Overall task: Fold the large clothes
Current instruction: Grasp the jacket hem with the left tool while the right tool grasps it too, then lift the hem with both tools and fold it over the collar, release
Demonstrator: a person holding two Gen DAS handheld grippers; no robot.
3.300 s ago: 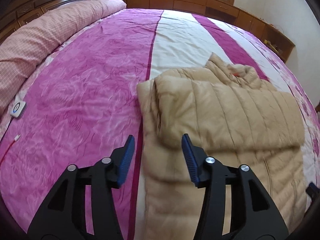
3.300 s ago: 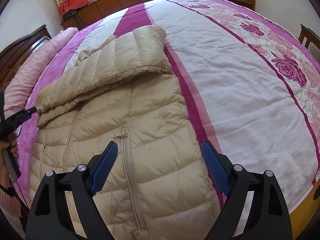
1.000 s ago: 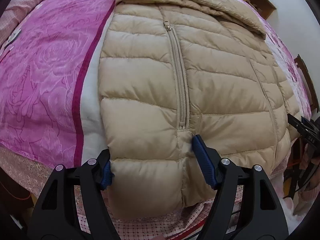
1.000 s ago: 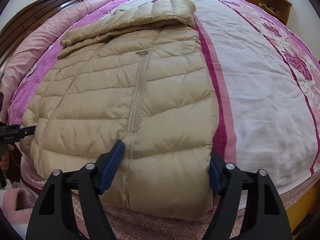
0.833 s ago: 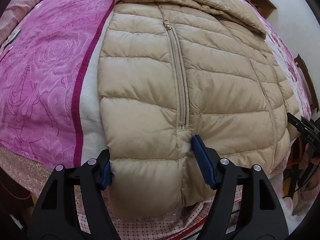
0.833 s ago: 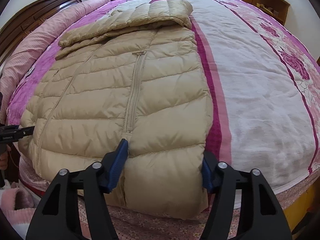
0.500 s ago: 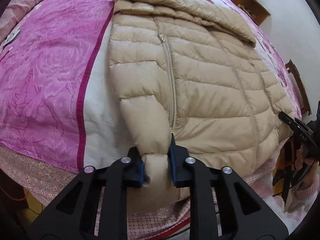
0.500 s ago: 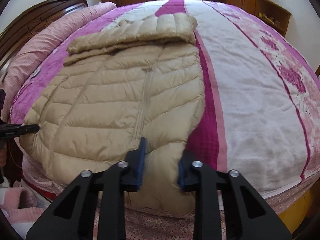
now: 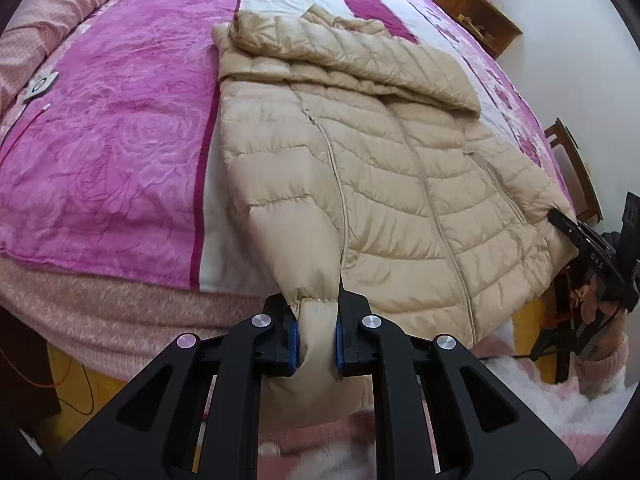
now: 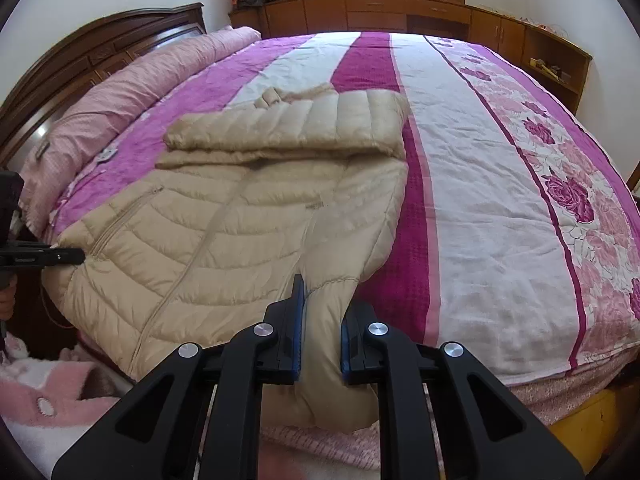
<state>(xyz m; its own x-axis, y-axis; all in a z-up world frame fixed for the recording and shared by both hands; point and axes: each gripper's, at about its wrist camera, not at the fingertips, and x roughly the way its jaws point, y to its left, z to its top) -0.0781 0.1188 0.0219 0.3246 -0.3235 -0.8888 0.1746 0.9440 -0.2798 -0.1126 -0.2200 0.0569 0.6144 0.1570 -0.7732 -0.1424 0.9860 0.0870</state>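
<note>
- The beige down jacket (image 9: pixel 392 184) lies front up on the bed (image 9: pixel 120 128), sleeves folded across its chest, hem hanging over the near edge.
- The left gripper (image 9: pixel 316 342) is clamped on one hem corner, puffy fabric bunched between its blue pads.
- The right gripper (image 10: pixel 320 346) pinches the other hem corner the same way.
- Beyond the bed stand a dark wooden headboard (image 10: pixel 92 60) and low cabinets (image 10: pixel 400 14) under the window.

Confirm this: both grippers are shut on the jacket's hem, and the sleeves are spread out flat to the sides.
Not the sleeves. The right wrist view shows them folded across the jacket's chest. Both grippers, left and right, are indeed shut on the hem.
</note>
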